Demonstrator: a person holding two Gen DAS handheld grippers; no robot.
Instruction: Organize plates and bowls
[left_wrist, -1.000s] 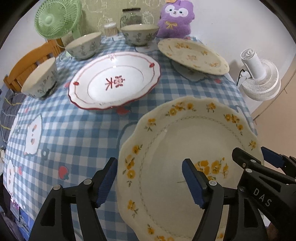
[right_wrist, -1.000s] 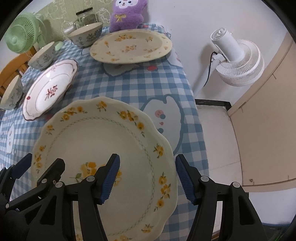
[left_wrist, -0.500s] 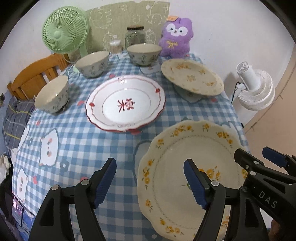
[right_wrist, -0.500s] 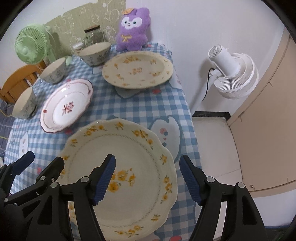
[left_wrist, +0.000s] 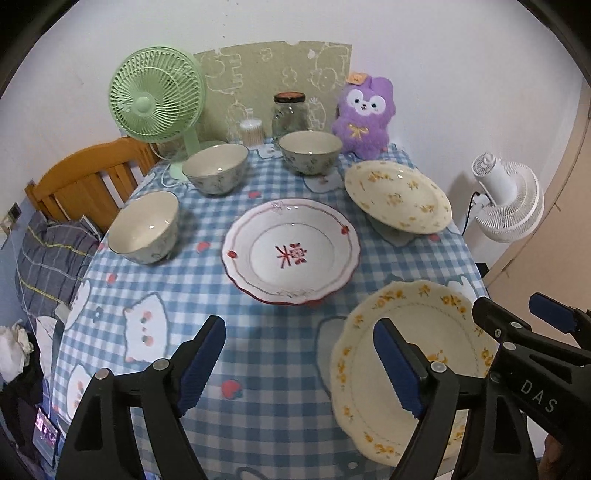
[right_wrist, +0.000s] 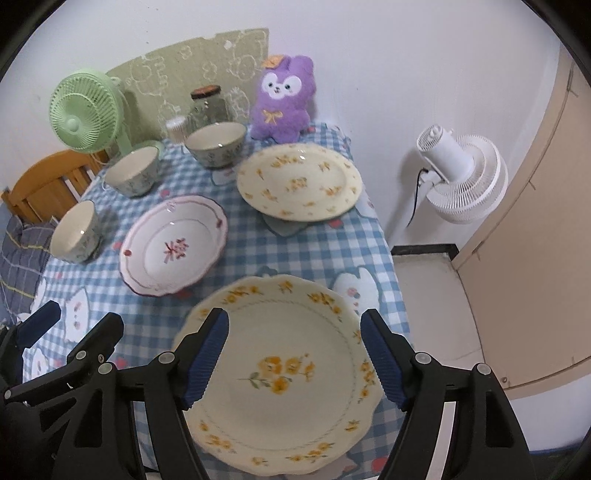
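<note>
Your left gripper and right gripper tilt steeply down over the table's near edge, side by side; the left's fingers are spreading, the right's stand apart, both empty. The yellow-flowered plate lies at the near right corner under the right gripper; a red-rimmed plate sits mid-table, three bowls along the left and far edges.

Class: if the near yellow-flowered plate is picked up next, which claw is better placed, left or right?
Right. The right claw hangs open directly over the near plate, while the left claw sits beside it, mostly over the tablecloth.
</note>
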